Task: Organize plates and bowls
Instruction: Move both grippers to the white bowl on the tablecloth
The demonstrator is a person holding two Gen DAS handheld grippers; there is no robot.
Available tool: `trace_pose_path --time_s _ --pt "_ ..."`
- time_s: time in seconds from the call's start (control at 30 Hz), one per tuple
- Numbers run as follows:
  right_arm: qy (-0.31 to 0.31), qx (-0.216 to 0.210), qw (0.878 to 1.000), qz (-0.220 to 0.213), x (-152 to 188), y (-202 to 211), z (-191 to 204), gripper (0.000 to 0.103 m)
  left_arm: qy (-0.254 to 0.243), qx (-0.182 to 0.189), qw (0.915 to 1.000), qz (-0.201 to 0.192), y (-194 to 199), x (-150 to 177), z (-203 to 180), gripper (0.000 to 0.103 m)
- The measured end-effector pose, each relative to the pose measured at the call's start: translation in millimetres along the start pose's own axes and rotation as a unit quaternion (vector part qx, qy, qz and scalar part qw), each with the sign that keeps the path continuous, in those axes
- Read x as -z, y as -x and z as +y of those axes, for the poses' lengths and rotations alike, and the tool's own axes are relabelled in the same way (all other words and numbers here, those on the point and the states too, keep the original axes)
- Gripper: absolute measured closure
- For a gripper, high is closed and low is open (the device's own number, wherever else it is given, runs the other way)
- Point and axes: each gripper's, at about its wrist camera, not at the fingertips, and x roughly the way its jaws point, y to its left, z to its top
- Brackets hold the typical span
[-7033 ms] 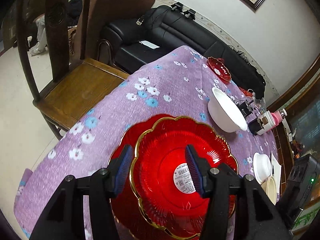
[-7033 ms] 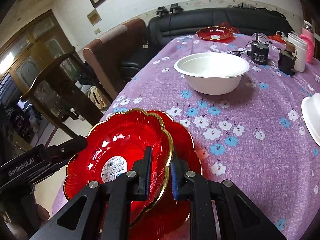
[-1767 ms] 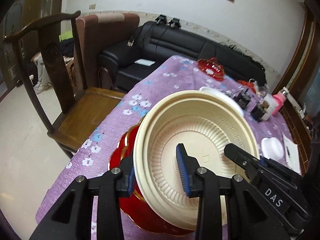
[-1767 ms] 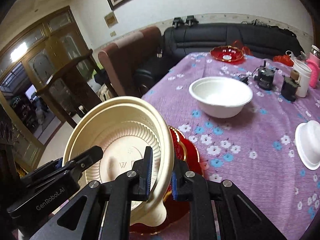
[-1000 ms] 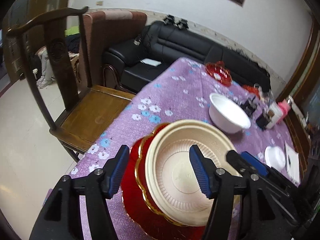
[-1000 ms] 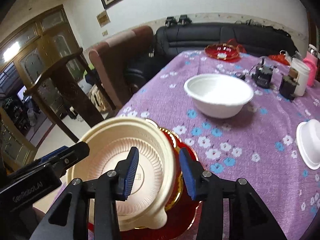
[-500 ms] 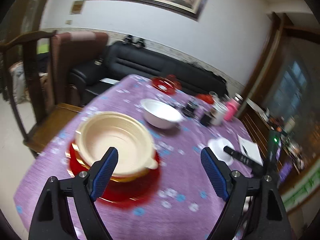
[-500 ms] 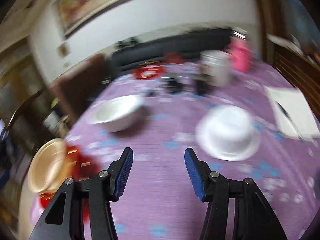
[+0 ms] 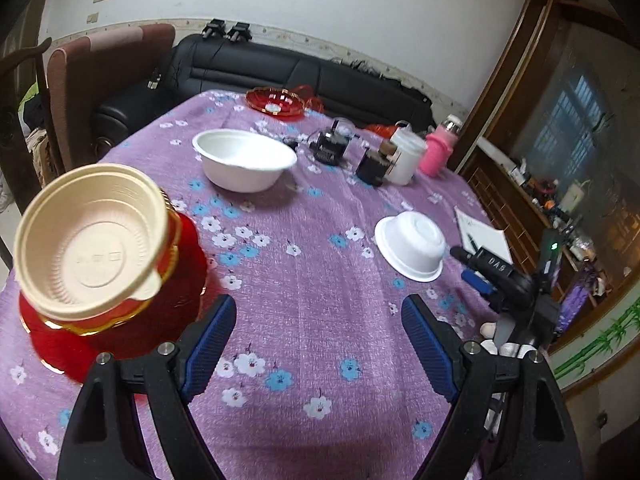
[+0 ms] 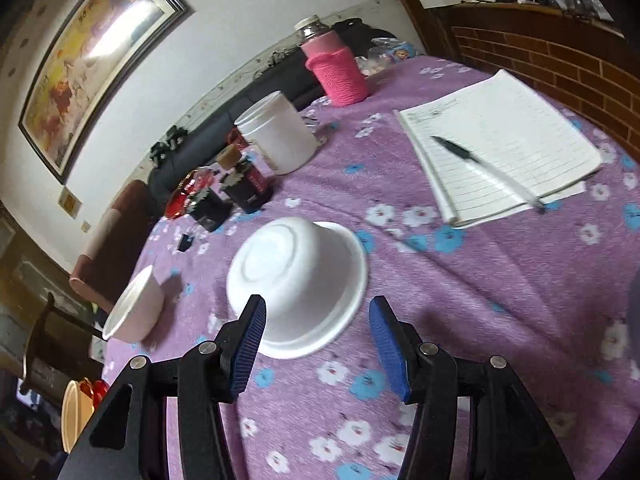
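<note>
Cream bowl (image 9: pixel 86 246) now atop red plates (image 9: pixel 120 320).

home living/dining room | black sofa (image 9: pixel 280 76) | framed painting (image 10: pixel 92 52) | floral tablecloth (image 9: pixel 320 280)

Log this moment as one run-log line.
left gripper: open, empty | right gripper: open, at upside-down white bowl | cream bowl on red plates | next: likely grasp upside-down bowl

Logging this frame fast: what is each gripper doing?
Left gripper: open, holding nothing.
Right gripper: open, empty, just short of the upside-down small white bowl.
</note>
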Motion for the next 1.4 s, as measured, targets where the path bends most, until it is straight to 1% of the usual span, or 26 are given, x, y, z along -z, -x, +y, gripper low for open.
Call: trace_pose_path --time_s 0.07,0.13,0.23,0.33,0.47,0.53,0.73,0.87,1.0,1.1,1.17,1.27,1.33,1.4 --pt "0.017 -0.019 1.000 0.000 0 -3 14 0.045 0.003 -0.006 0.9999 0.013 -14 -3 -4 0.019" --pt "0.035 -0.038 0.999 0.004 1 -4 28 0.045 0.004 -0.005 0.9997 0.022 -23 -4 -7 0.019" --pt "0.069 -0.048 0.996 0.011 4 -8 46 0.045 -0.003 -0.002 0.9997 0.026 -28 -5 -11 0.019" --pt "0.086 -0.050 0.995 0.017 7 -11 58 0.045 -0.005 -0.007 0.9995 0.030 -29 -6 -7 0.019" --pt "0.096 -0.056 0.993 0.034 9 -22 75 0.045 0.009 -0.018 0.9995 0.024 -23 -9 9 0.019" --pt "0.099 -0.065 0.992 0.051 11 -32 87 0.045 0.017 -0.022 0.9995 0.017 -15 -10 21 0.019" --pt "0.127 -0.084 0.983 0.102 15 -76 140 0.045 0.047 -0.032 0.9983 -0.009 5 -9 53 0.019" --pt "0.104 -0.103 0.978 0.147 14 -116 168 0.045 0.052 -0.024 0.9983 -0.008 8 -9 67 0.019" --pt "0.086 -0.106 0.978 0.160 14 -143 188 0.045 0.049 -0.015 0.9986 -0.009 11 -11 73 0.019" --pt "0.074 -0.108 0.979 0.158 12 -152 197 0.045 0.038 -0.004 0.9991 -0.015 17 -15 72 0.019" --pt "0.074 -0.106 0.979 0.158 11 -156 200 0.045 0.029 0.007 0.9994 -0.018 21 -22 70 0.019" --pt "0.070 -0.106 0.979 0.157 11 -161 200 0.045 0.028 0.023 0.9991 -0.022 24 -48 74 0.019" --pt "0.054 -0.112 0.980 0.156 9 -163 196 0.045 0.039 0.023 0.9989 -0.014 20 -70 80 0.019" --pt "0.025 -0.129 0.979 0.155 8 -166 190 0.044 0.053 0.018 0.9984 -0.001 11 -95 88 0.019"
